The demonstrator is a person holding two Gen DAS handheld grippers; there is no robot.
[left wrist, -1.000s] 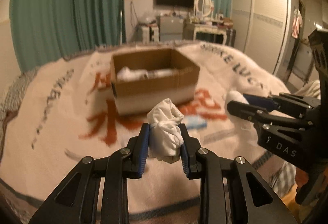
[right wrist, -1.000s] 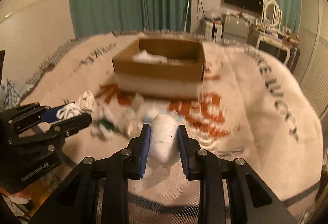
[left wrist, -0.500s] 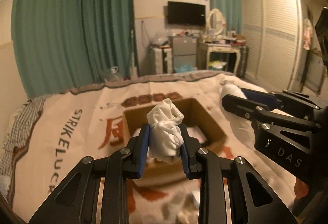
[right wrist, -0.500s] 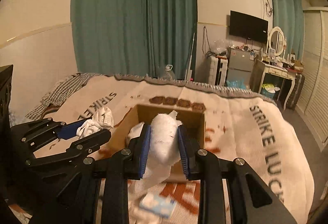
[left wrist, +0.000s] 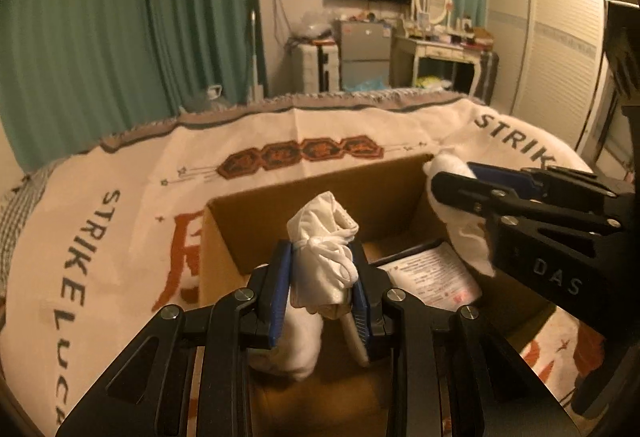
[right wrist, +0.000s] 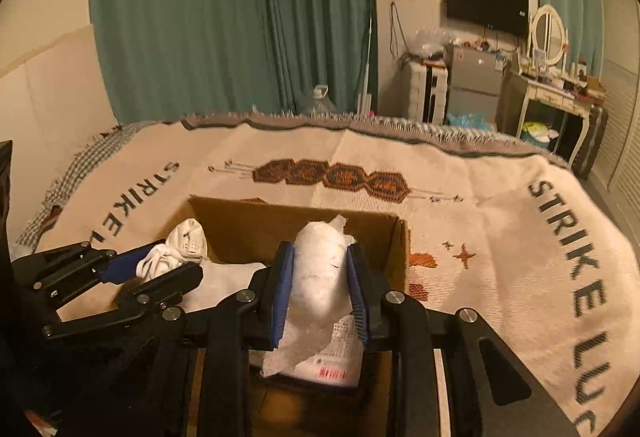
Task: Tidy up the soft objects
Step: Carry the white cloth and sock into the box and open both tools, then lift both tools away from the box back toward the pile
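Note:
My left gripper [left wrist: 320, 289] is shut on a knotted white cloth bundle [left wrist: 324, 253] and holds it over the open cardboard box [left wrist: 320, 197]. It also shows in the right wrist view [right wrist: 160, 269]. My right gripper [right wrist: 320, 289] is shut on a white crinkly wrapped bundle [right wrist: 320, 269] over the same box [right wrist: 280, 217]; it shows at the right of the left wrist view [left wrist: 460, 193]. Inside the box lie a white soft item [left wrist: 296, 341] and a printed white packet [left wrist: 432, 277].
The box sits on a cream blanket [right wrist: 500, 237] with "STRIKE LUCK" lettering that covers the bed. Green curtains [right wrist: 240, 17], a TV, a small fridge, a dressing table and a wardrobe stand beyond the bed.
Both grippers have moved forward and over the box with their bundles still held. The box went from far ahead to directly below the fingers.

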